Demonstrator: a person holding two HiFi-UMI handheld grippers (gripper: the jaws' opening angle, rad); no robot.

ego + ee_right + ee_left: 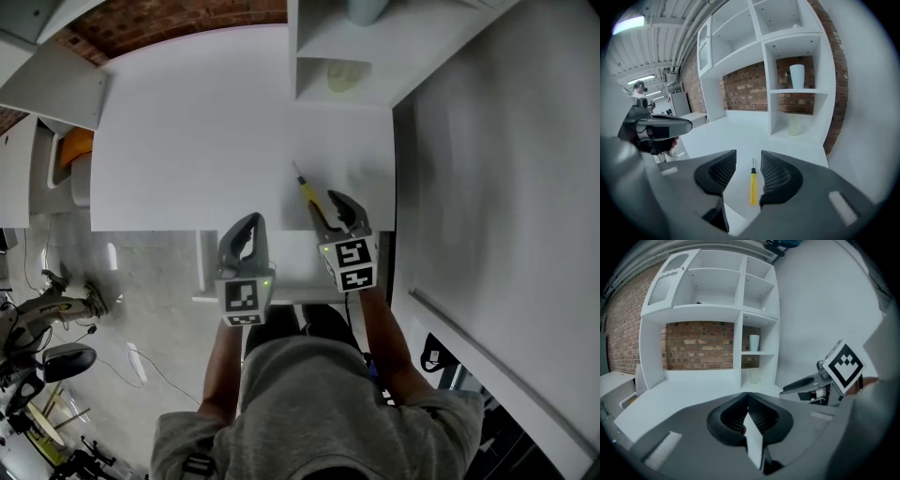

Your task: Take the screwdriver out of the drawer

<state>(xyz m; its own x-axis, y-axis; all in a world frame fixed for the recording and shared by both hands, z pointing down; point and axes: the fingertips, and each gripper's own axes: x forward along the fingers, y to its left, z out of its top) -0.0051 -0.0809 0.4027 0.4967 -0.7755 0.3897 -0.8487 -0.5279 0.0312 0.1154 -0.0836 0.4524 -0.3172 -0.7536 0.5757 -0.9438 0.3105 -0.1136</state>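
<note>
White desk top: the fixed reference for every entry below.

Item 1. Screwdriver, yellow handle, slim metal shaft. It lies flat on the desk top, near its front edge and towards its right end, with the shaft pointing to the back of the desk. It rests free of both tools.

Item 2. Right gripper, grey, with a square-marker cube. It hangs above the front right part of the desk top, angled down. Its ribbed pads stand released, well apart. In its own view the screwdriver shows in the gap between them, lying on the desk top below, and neither pad presses on it.

Item 3. Left gripper, grey, with a matching marker cube. It is held over the front edge of the desk top, just left of the right gripper. Its jaws are clenched tip to tip, with no object between them.

Item 4. White shelf unit, standing on the back right of the desk top. A white cup sits upright on a middle shelf, and a pale translucent cup sits in the cubby beneath, at desk-top level.

Item 5. Red brick wall, behind the back edge of the desk top.

Item 6. Person in a grey top, at the front of the desk top, with both forearms reaching forward to the grippers.
</note>
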